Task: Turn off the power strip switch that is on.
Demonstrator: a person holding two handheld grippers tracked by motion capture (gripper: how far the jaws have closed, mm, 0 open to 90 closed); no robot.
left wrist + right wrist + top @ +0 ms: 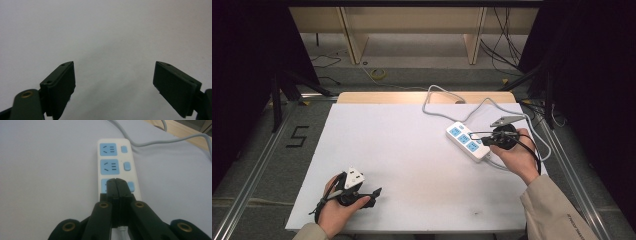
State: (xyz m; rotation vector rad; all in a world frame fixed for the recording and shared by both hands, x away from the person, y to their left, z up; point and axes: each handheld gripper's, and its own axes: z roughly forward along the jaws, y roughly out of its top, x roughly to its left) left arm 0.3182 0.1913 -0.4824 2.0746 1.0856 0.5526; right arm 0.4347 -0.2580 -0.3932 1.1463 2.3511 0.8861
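A white power strip (468,141) with three blue sockets lies on the right of the white tabletop (412,160). My right gripper (486,141) reaches over its near end from the right. In the right gripper view the strip (113,157) runs away from me, and the right gripper (115,181) is shut, with its tips over the nearest socket. Whether they touch it I cannot tell. My left gripper (376,194) rests low at the table's front left. Seen from the left gripper view, this gripper (113,75) is open, with only bare white surface between the jaws.
The strip's grey cable (437,105) loops toward the wooden back edge (377,97) and curls around the right side (155,142). Each socket has a small blue switch (127,166) beside it. Dark drapes and metal rails flank the table.
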